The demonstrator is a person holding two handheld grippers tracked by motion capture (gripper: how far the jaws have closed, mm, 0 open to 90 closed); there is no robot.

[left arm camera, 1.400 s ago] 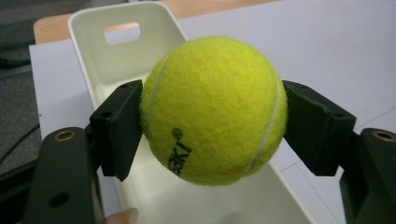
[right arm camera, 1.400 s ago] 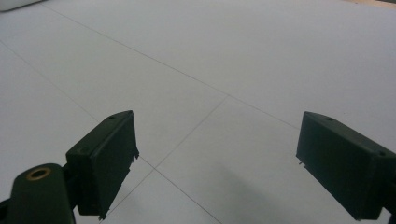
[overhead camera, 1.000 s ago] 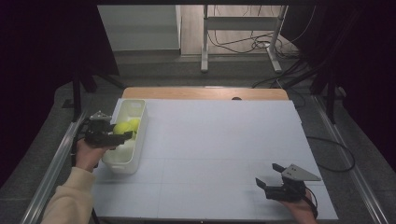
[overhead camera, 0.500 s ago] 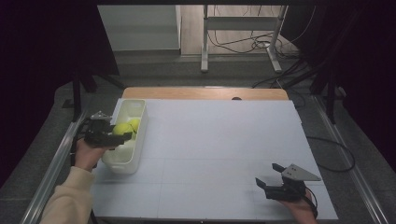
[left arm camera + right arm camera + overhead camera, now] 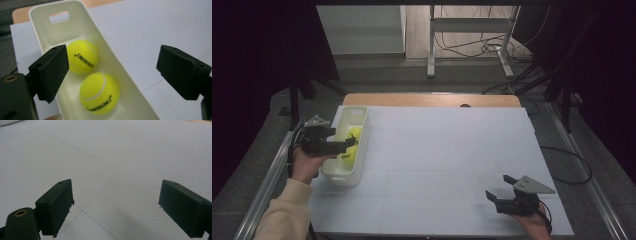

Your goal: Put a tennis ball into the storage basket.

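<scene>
The left gripper (image 5: 111, 72) has just been opening, jaws wide with nothing between them, above two tennis balls (image 5: 99, 93) in the white bin (image 5: 130, 82) at the frame's middle. Lift straight up, clear of the wall. The right gripper (image 5: 116, 207) waits, jaws apart.

The only readable lettering stood on the two tennis balls in the white bin (image 5: 110, 62), seen in the left gripper view. The farther tennis ball (image 5: 82, 57) carried a black brand word printed across its yellow felt; it lay upside down to the camera and seemed to read "WESMARK" or something close to it, though the letters could not be made out for certain. The nearer tennis ball (image 5: 99, 93) bore the same black word low on its side, curved, also inverted and partly turned away. In the high view the print on the balls was too small to read.
</scene>
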